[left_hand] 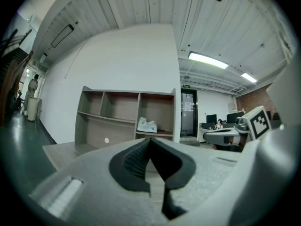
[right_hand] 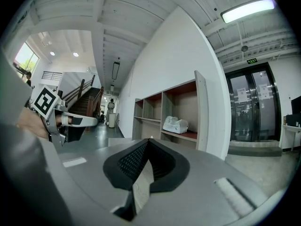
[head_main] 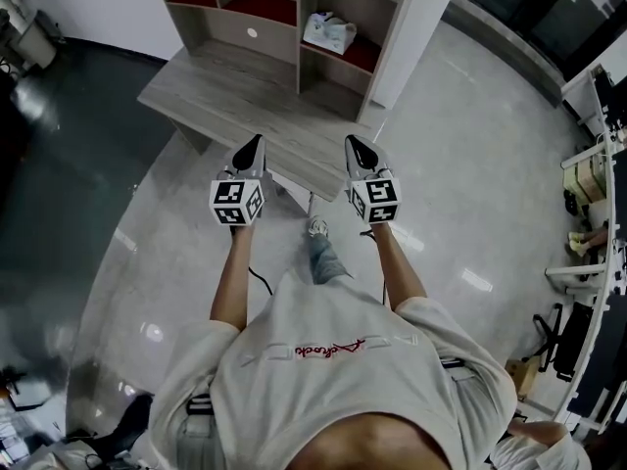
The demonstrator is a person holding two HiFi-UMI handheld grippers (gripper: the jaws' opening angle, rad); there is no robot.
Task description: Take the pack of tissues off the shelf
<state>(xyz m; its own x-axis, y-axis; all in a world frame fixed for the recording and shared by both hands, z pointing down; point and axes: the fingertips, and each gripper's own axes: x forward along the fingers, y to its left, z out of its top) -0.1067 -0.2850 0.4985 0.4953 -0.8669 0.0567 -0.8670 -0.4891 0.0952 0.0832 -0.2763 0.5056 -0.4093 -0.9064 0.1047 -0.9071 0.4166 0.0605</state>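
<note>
Closed tip to tip on nothing, side by side at mid-frame: left gripper (head_main: 257, 142) and right gripper (head_main: 353, 143). At top centre, in the shelf's (head_main: 298, 37) right-hand compartment: pack of tissues (head_main: 329, 31).

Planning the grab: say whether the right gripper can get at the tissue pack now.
Not yet, probably: the tissue pack lies alone in an open shelf bay, path free, but the right gripper is shut and short of it.

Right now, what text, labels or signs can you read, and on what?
Nothing reads cleanly.
Shirt: red script, too blurred to read.
Sign above the glass door: green, too small.
Sheets on the glass door: too small.
Pack of tissues: no print legible.
</note>
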